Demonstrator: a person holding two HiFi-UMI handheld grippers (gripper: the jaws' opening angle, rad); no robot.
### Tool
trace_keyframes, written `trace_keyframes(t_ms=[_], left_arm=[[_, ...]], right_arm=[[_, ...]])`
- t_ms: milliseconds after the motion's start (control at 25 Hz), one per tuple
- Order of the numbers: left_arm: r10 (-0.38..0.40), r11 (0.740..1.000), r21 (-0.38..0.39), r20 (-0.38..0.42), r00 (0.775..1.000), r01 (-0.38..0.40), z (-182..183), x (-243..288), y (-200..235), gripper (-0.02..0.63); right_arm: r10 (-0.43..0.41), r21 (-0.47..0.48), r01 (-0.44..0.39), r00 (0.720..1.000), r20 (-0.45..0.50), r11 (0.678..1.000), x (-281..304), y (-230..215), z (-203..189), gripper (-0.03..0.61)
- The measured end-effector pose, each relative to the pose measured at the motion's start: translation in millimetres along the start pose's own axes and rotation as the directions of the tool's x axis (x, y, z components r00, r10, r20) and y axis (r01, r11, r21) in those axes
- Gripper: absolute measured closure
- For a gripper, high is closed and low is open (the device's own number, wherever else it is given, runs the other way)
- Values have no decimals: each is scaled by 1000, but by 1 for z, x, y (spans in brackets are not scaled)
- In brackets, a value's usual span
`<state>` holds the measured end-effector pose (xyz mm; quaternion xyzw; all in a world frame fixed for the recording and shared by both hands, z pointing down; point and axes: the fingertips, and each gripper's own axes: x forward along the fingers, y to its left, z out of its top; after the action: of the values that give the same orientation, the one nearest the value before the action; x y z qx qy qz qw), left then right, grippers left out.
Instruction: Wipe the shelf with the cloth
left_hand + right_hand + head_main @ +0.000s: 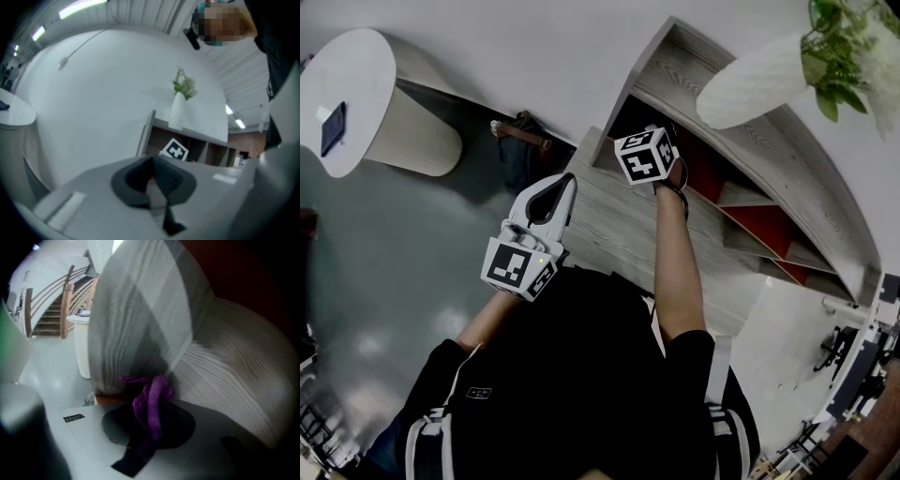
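So the person has the right gripper shoved into the end compartment of the shelf, the one nearest them. In the head view you mostly just see its marker cube at the opening. Its jaws are clamped on the purple cloth, which sticks out in a bunched-up wad. In the right gripper view the wad sits low down by the inner corner, where the upright wood-grain side panel meets the wood-grain board. It looks right up against the wood, but whether it's actually pressing isn't clear.

The left gripper hangs out in front of the person's chest, well clear of the shelf. Its jaws are closed together with nothing between them, so it's not doing anything here.

Progress-wise, my guess is early to middle. The cloth is picked up and in a compartment, so the wiping part looks under way. Nothing shows which boards are already clean. There's a row of more compartments with red backs running off to the right, plus the top board where the white vase with the plant sits, so probably plenty left to do
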<state>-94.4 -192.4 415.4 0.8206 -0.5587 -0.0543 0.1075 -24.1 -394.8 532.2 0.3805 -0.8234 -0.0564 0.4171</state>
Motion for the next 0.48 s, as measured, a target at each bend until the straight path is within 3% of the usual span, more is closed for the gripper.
trace_keyframes(t_ms=[480], left_arm=[[-39, 999, 1, 9, 999, 39, 1, 2, -7, 611]], right_arm=[[105, -94, -100, 993, 50, 990, -30, 52, 1, 529]])
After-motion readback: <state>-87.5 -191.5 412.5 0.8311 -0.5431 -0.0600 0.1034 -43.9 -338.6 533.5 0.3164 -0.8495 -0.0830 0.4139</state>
